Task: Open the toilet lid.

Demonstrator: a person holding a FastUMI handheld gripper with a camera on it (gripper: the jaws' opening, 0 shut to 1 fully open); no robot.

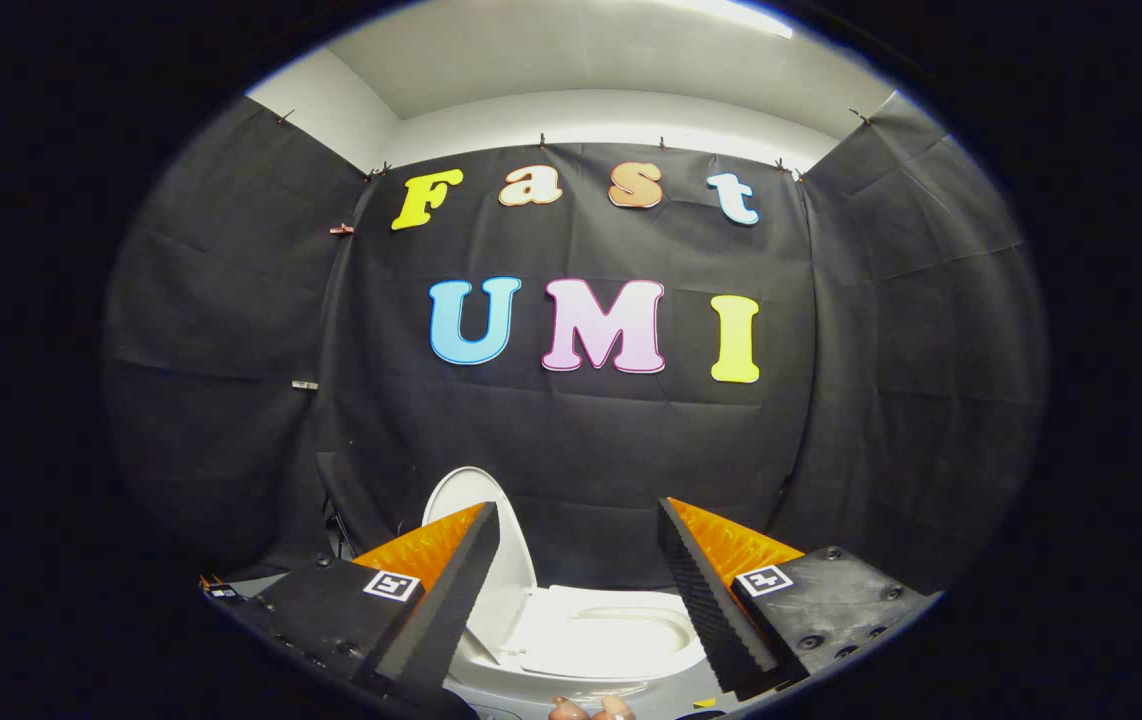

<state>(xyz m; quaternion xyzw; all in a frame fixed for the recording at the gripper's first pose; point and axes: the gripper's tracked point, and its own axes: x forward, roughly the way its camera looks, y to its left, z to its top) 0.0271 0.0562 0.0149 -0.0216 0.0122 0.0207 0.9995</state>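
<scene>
Two fingers of the gripper (pixel 579 580) are standing apart, holding nothing. The toilet lid (pixel 491 520) is standing upright just beyond them, left of the seat (pixel 611 635); task seemingly done, next only retreat.

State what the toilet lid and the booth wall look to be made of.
Toilet lid, raised upright beyond the open gripper: probably glossy moulded plastic, going by its smooth white sheen; ceramic cannot be ruled out. Booth wall: matte black fabric, shown by its creases, folds and the clips holding its top edge.
</scene>
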